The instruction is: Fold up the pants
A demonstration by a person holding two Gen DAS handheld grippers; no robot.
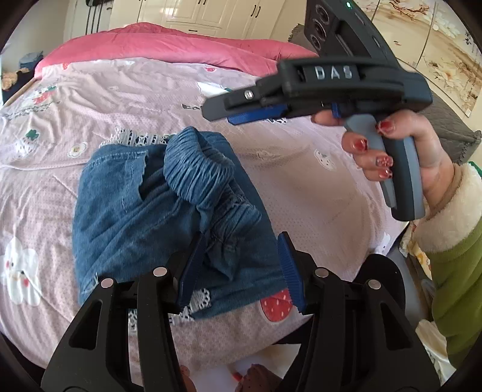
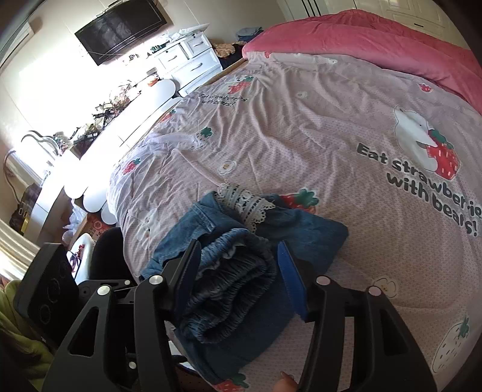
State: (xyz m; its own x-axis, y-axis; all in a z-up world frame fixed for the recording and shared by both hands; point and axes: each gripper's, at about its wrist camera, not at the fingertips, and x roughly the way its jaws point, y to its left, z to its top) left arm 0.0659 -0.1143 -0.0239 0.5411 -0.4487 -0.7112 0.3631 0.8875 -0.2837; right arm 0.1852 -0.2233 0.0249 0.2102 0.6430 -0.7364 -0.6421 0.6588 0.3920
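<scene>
Small blue denim pants [image 1: 144, 211] lie folded in a bundle on the pink bed sheet [image 1: 301, 169], the elastic waistband [image 1: 198, 169] curled on top. My left gripper [image 1: 241, 268] is open just above the bundle's near edge, holding nothing. My right gripper [image 1: 238, 111] hovers above and behind the pants in the left wrist view, held by a hand with red nails. In the right wrist view the right gripper [image 2: 241, 271] is open, its jaws on either side of the waistband [image 2: 232, 277] of the pants [image 2: 307, 229], not closed on it. White lace trim [image 2: 247, 205] shows on the pants.
A pink quilt [image 1: 156, 45] lies across the far side of the bed. White wardrobes [image 1: 211, 15] stand behind it. A white desk [image 2: 120, 126], drawers [image 2: 192, 57] and a wall television [image 2: 120, 27] stand beside the bed. A dark chair [image 2: 105, 256] is at the bed's near corner.
</scene>
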